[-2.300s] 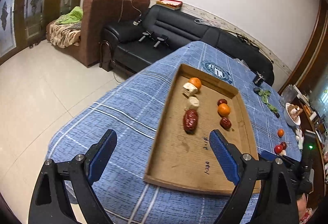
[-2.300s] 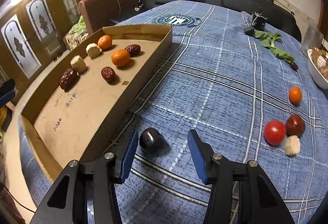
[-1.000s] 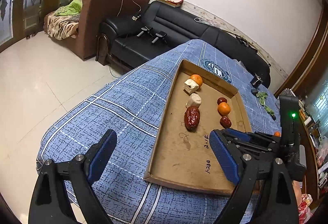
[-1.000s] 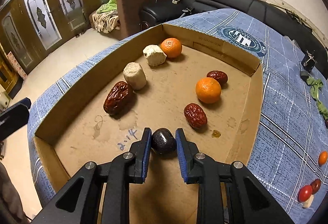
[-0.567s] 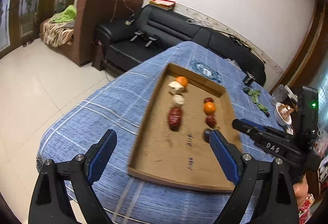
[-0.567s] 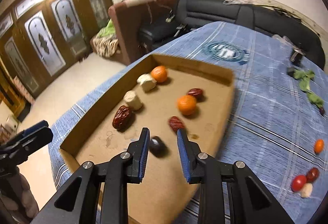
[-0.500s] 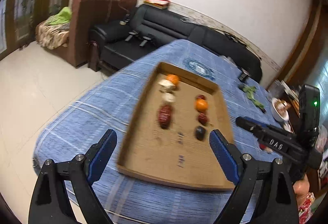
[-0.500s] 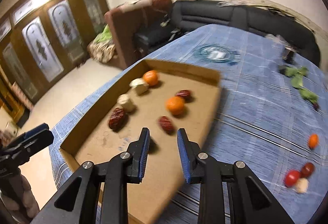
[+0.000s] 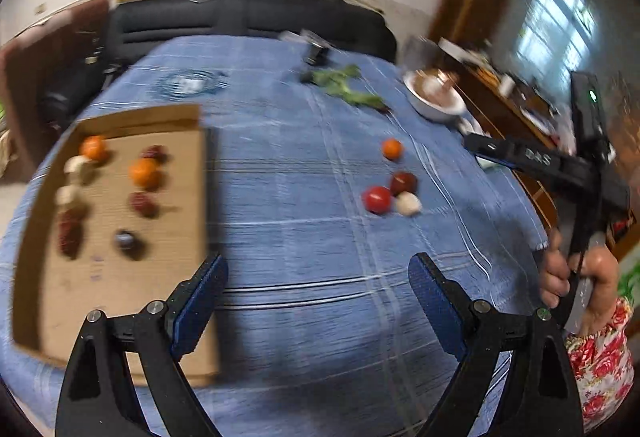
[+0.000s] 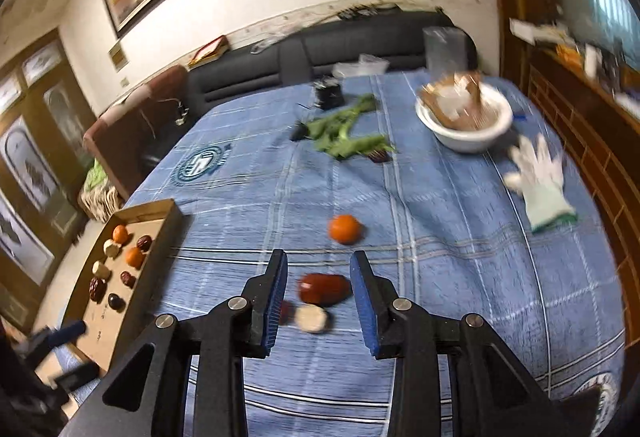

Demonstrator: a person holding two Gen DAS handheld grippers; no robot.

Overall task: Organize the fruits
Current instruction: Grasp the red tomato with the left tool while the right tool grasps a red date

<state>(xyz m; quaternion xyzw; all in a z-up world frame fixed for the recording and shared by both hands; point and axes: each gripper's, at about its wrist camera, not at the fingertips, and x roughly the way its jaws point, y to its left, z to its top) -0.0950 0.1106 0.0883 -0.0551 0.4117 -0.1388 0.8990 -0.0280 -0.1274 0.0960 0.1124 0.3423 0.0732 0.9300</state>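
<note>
The cardboard tray (image 9: 100,297) holds several fruits in two rows, with a dark plum (image 9: 126,240) lying free at the near end. On the blue cloth lie a small orange (image 10: 345,229), a dark red fruit (image 10: 324,288), a white piece (image 10: 310,318) and a red tomato (image 9: 377,199). My right gripper (image 10: 319,273) hangs above that cluster. Its jaws are opening and nothing is pressed between them; the dark red fruit shows in the gap, on the cloth below. My left gripper (image 9: 316,273) stands wide open and empty over bare cloth, right of the tray.
At the table's far right are a white bowl (image 10: 466,125), a white glove (image 10: 540,177) and green leaves (image 10: 344,133). A black sofa runs behind the table. A hand (image 9: 576,277) holds the right gripper at the right edge of the left wrist view.
The right gripper let go of the dark plum in the tray and swung right to the loose fruits on the cloth. The left gripper also swung right, off the tray.
</note>
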